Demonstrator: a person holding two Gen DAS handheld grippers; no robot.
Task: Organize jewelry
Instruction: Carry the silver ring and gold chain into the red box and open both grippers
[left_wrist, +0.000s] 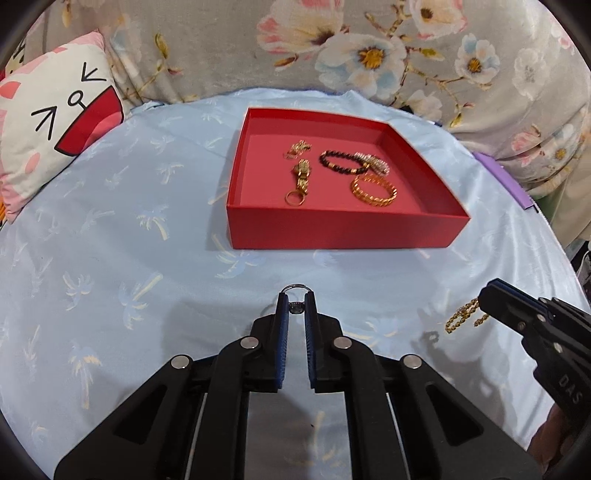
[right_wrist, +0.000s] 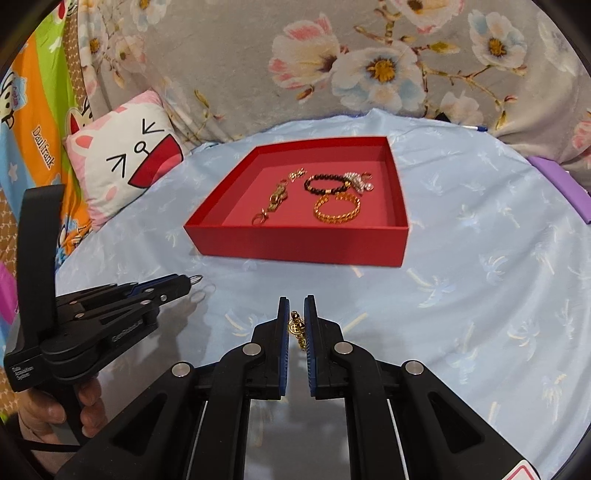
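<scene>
The left gripper (left_wrist: 296, 295) has its jaws clenched on a silver ring (left_wrist: 294, 287), held just above the blue cloth (left_wrist: 110, 258). The right gripper (right_wrist: 296, 301) pinches a gold chain (right_wrist: 297, 328) (its end dangling). Ahead, the red tray (left_wrist: 332, 230) holds a gold bangle (left_wrist: 373, 191), bead bracelet (left_wrist: 341, 163) and clasp (left_wrist: 301, 181).

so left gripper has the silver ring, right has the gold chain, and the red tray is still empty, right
Not quite: the red tray is not empty. The left wrist view shows bracelets and other gold pieces in it. The left gripper does hold the silver ring, the right gripper the gold chain.
</scene>
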